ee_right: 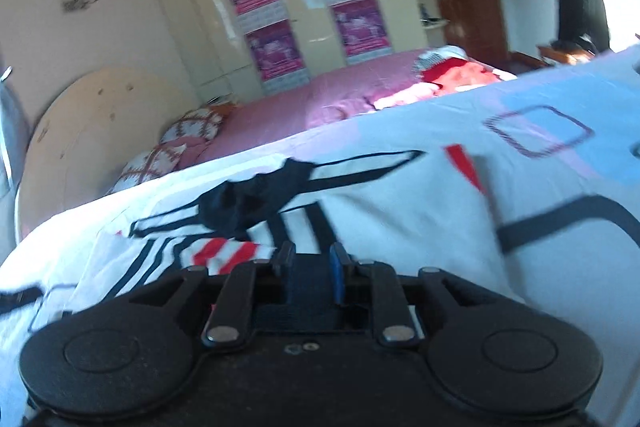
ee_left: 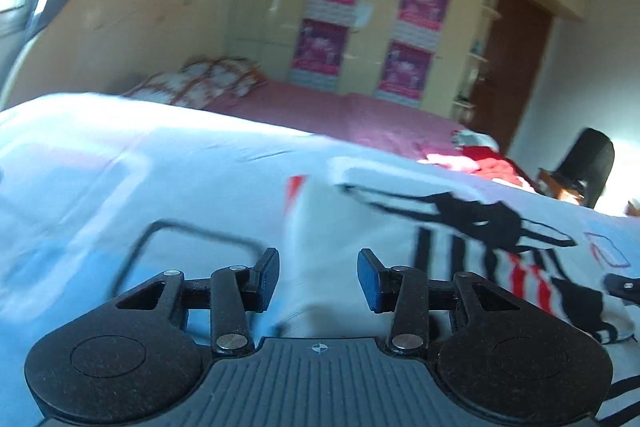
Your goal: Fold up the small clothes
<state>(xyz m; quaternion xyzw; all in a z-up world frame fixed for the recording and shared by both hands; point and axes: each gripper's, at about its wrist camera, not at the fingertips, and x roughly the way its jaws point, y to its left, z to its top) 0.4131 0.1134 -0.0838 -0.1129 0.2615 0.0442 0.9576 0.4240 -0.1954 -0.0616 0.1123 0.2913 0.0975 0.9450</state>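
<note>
Shirt (ee_right: 280,211), white with black and red stripes, lies on the near bed (ee_left: 120,167); right gripper (ee_right: 310,263) fingers pinch its dark hem, left gripper (ee_left: 318,277) fingers stand spread over white cloth, so grip there too before folding evenly.

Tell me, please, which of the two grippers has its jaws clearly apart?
The left gripper: its jaws stand apart over the white garment, whereas the right gripper is pinched on dark fabric.
</note>
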